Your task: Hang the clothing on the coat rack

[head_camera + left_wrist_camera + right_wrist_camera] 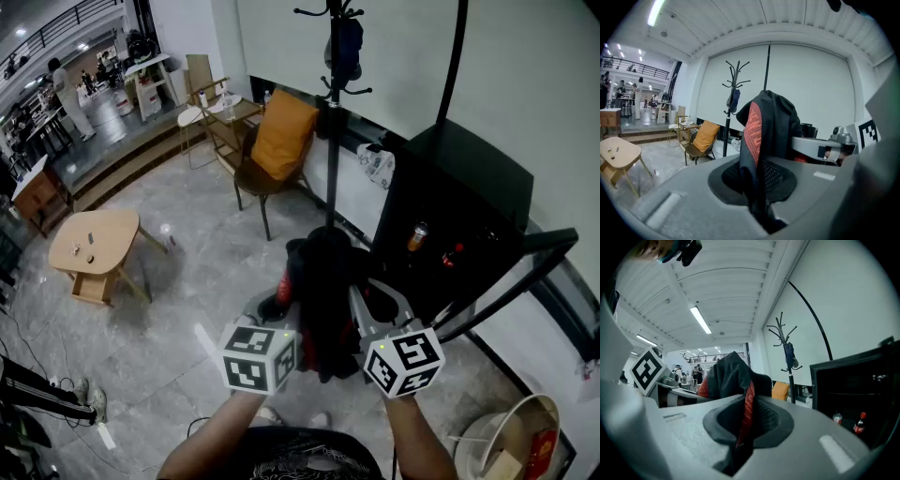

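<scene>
Two tongs share one garment: the left tongs [757,183] are clamped on a black fold of the clothing [326,291], and the right tongs [743,427] pinch a fold with a red edge; in both gripper views the cloth passes straight through the closed jaws and rises above them in a bundle. In the head view the clothing hangs between the two tongs, the left one at its 9 o'clock and the right one at its 3 o'clock; its lower part drops below them.

As I judge it, the pick-up part is done, and the hanging itself is not yet begun; the coat rack [332,141] stands at 12 o'clock from the clothing, well apart from it, and no part of the cloth touches it. A dark blue item [345,47] already hangs near the top of the rack; some hooks beside it look free. What is left: to come near the rack, to raise the clothing to a free hook, to lay it over, and to let go.
</scene>
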